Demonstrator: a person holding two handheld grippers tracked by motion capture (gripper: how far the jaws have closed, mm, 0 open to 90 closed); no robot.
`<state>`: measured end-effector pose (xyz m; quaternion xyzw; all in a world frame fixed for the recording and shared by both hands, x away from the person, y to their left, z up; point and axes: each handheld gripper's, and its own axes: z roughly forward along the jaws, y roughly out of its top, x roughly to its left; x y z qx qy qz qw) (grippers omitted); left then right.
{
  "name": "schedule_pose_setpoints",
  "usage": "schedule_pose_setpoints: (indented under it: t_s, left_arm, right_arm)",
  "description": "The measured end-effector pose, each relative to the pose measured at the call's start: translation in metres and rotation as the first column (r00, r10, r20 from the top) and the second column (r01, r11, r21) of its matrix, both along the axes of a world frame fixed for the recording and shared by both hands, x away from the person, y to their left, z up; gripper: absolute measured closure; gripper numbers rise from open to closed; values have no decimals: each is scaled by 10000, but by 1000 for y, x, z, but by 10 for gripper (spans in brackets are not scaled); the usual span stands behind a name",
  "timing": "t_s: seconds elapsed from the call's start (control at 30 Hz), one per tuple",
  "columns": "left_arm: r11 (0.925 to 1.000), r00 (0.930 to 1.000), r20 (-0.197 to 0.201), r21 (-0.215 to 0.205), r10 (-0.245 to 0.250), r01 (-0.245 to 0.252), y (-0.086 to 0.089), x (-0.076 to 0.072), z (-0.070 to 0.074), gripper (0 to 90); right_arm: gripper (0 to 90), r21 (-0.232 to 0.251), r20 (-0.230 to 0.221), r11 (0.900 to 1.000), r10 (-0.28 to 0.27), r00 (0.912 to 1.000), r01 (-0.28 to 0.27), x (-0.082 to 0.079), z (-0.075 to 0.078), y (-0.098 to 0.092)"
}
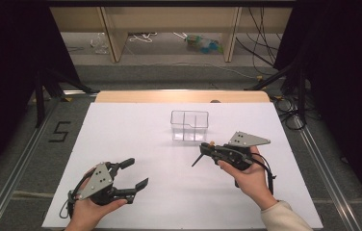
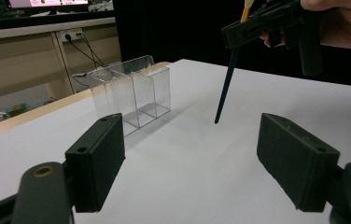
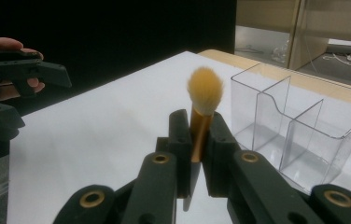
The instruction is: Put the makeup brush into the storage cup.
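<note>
A makeup brush (image 3: 205, 91) with tan bristles, a gold ferrule and a dark handle is clamped upright between the jaws of my right gripper (image 3: 199, 140). In the high view that right gripper (image 1: 207, 149) hovers just in front of a clear divided organiser (image 1: 189, 126), and the brush handle (image 1: 198, 159) slants down to the left. The left gripper view has the handle (image 2: 225, 88) hanging with its tip close to the table, beside the organiser (image 2: 131, 93). My left gripper (image 1: 137, 173) is at the near left, open, with nothing between its jaws.
A white sheet (image 1: 135, 130) covers the table, with a wooden strip (image 1: 179, 96) along its far edge. Beyond that are the floor, cables and shelf legs. Dark curtains stand on both sides.
</note>
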<state>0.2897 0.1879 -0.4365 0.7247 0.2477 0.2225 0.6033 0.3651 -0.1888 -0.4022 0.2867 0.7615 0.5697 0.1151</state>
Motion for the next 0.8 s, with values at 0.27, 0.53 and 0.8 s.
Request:
schedule_pose_setpoints:
  t_s: [0.27, 0.53, 0.8]
  left_arm:
    - [9999, 10000, -36, -117, -42, 42, 1, 0, 0, 238]
    - [10000, 10000, 15, -37, -71, 71, 1, 1, -1, 242]
    - [9998, 10000, -1, -155, -89, 89, 1, 3, -2, 246]
  right_arm:
    - [841, -55, 26, 10000, -21, 10000, 21, 1, 0, 0]
    - [840, -88, 89, 9999, -71, 9999, 72, 1, 1, 0]
    - [840, -374, 93, 9992, -130, 9999, 134, 1, 4, 1]
